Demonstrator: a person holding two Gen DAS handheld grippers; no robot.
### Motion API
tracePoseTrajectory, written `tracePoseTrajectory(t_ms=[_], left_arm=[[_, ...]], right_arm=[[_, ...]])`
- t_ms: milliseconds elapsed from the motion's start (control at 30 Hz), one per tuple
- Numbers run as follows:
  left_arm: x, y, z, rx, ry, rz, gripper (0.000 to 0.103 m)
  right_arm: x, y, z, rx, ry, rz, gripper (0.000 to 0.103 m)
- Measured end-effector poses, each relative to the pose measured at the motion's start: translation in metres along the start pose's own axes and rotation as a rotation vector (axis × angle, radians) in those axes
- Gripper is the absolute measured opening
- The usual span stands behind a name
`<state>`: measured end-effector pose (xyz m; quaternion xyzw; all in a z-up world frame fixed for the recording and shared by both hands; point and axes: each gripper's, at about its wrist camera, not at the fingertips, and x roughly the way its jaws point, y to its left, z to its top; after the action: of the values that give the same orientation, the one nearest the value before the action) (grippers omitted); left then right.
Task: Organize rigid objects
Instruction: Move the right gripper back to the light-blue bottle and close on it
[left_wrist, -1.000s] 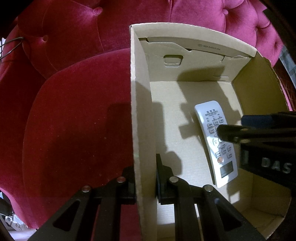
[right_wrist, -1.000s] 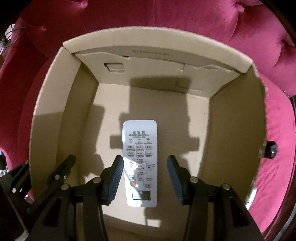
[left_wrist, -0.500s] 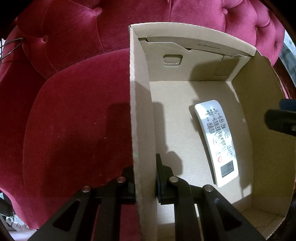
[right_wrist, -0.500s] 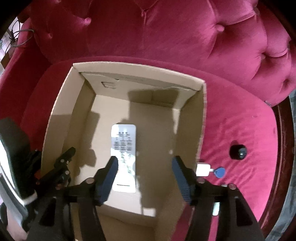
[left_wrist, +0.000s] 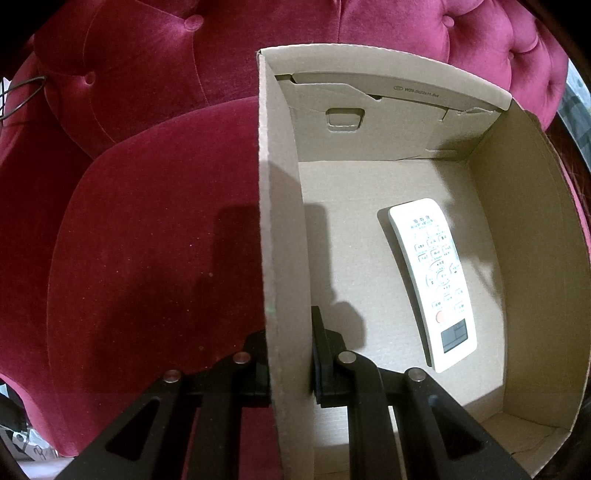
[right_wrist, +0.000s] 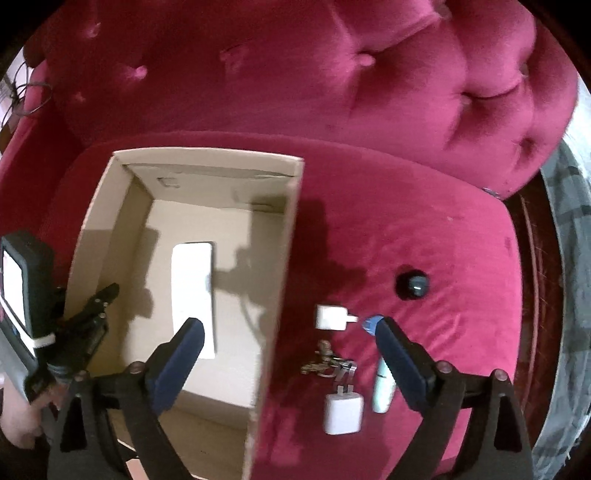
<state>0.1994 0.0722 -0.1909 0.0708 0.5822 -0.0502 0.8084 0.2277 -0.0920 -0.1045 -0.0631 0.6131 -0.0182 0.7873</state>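
A white remote control (left_wrist: 432, 280) lies flat on the floor of an open cardboard box (left_wrist: 284, 221) on a red velvet sofa. My left gripper (left_wrist: 290, 363) is shut on the box's left wall, one pad on each side. In the right wrist view the remote (right_wrist: 194, 291) and the box (right_wrist: 291, 236) sit at lower left. My right gripper (right_wrist: 291, 332) hangs above the box's right wall, jaws opening wide with nothing held. On the cushion to the right lie a white plug (right_wrist: 341, 410), a small white adapter (right_wrist: 332, 317), keys (right_wrist: 325, 360), a pale tube (right_wrist: 382, 387), a blue tag (right_wrist: 371, 323) and a black round thing (right_wrist: 412, 286).
The tufted sofa back (right_wrist: 332, 74) rises behind the seat cushion (left_wrist: 155, 258). A dark wooden frame (right_wrist: 532, 258) and grey patterned fabric (right_wrist: 569, 258) edge the seat on the right. The left gripper's body with its bright screen (right_wrist: 18, 284) stands at the box's left side.
My right gripper has risen out of the box and shifted right, its jaws spreading wider. The remote stays on the box floor. The left gripper keeps its hold on the wall.
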Motion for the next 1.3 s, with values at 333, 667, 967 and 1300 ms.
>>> tracePoseTrajectory(t_ms=[333, 667, 967, 1300], left_arm=[[0.001, -0.001, -0.001, 0.002, 0.002, 0.001, 0.015], [0.001, -0.001, -0.001, 0.003, 0.002, 0.001, 0.015], [0.001, -0.001, -0.001, 0.004, 0.002, 0.002, 0.015], [0.000, 0.000, 0.000, 0.003, 0.003, 0.002, 0.015]], right_arm=[[0.001, -0.046, -0.024, 0.035, 0.003, -0.034, 0.096], [0.029, -0.089, -0.048, 0.107, 0.030, -0.060, 0.096], [0.069, -0.115, -0.065, 0.162, 0.071, -0.041, 0.096], [0.110, -0.125, -0.082, 0.184, 0.120, -0.038, 0.095]])
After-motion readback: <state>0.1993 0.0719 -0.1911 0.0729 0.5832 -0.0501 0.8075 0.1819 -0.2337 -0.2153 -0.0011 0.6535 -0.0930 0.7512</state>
